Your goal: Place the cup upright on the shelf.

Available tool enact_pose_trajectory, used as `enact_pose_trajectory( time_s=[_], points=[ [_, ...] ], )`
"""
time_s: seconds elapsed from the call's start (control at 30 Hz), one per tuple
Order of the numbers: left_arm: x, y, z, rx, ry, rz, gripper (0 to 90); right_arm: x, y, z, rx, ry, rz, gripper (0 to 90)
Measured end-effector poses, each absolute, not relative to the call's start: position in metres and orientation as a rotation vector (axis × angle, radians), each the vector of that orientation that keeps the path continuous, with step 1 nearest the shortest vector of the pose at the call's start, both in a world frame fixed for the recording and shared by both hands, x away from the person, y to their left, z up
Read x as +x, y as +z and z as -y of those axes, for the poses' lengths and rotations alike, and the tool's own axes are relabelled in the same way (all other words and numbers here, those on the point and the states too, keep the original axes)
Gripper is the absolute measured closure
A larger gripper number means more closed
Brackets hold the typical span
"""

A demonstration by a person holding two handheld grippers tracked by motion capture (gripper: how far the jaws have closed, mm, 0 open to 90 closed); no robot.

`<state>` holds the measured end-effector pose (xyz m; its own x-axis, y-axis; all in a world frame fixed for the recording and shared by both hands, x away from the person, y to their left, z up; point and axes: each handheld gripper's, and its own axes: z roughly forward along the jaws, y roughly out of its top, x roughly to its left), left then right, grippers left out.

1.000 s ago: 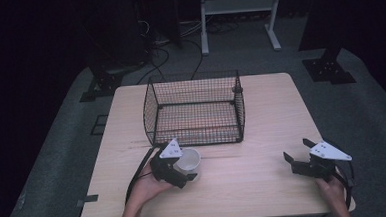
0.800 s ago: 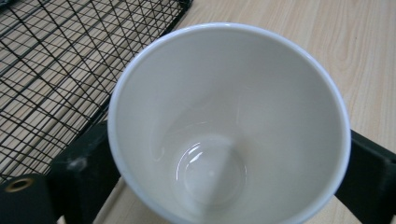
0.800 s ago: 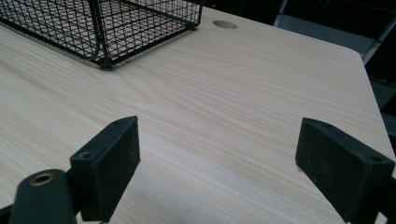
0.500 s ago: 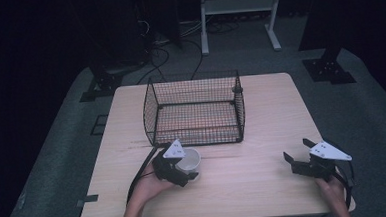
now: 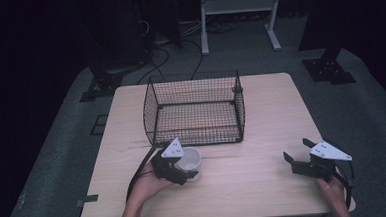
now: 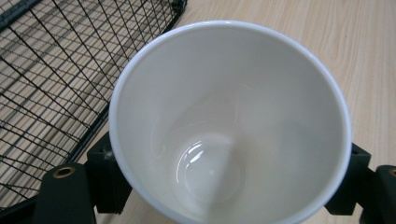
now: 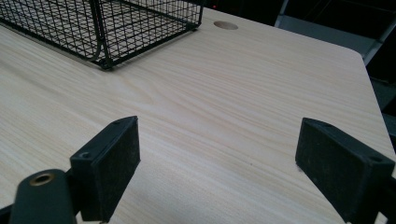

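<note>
From my remote seat, left to right across the wooden table [image 5: 265,185]: my left gripper [image 5: 180,169] has just been closing its jaws and now clamps a white cup [image 5: 188,160] between them, the pads pressing on its sides. In the left gripper view the cup [image 6: 229,121] stands with its mouth open to the camera, its inside bare. The cup sits on the near left part of the table, just in front of the black wire basket [image 5: 195,110], close to its front wall. Well apart, at the near right edge, my right gripper [image 5: 299,154] rests with jaws spread wide over bare wood [image 7: 219,154], holding nothing.
</note>
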<state>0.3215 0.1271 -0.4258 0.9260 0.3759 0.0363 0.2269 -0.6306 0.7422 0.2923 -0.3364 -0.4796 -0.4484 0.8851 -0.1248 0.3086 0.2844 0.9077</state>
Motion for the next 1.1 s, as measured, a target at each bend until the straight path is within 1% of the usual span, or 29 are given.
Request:
enact_pose_trajectory(
  time_s=[0.43,1.1],
  points=[
    [0.325,-0.407,-0.118,2.272,0.244,-0.380,21.2,0.292,-0.479,0.338,1.079,1.150,-1.906,13.1],
    [0.341,-0.378,-0.104,2.280,0.243,-0.313,21.3,0.293,-0.479,0.338,1.079,1.149,-1.906,13.1]
  ],
)
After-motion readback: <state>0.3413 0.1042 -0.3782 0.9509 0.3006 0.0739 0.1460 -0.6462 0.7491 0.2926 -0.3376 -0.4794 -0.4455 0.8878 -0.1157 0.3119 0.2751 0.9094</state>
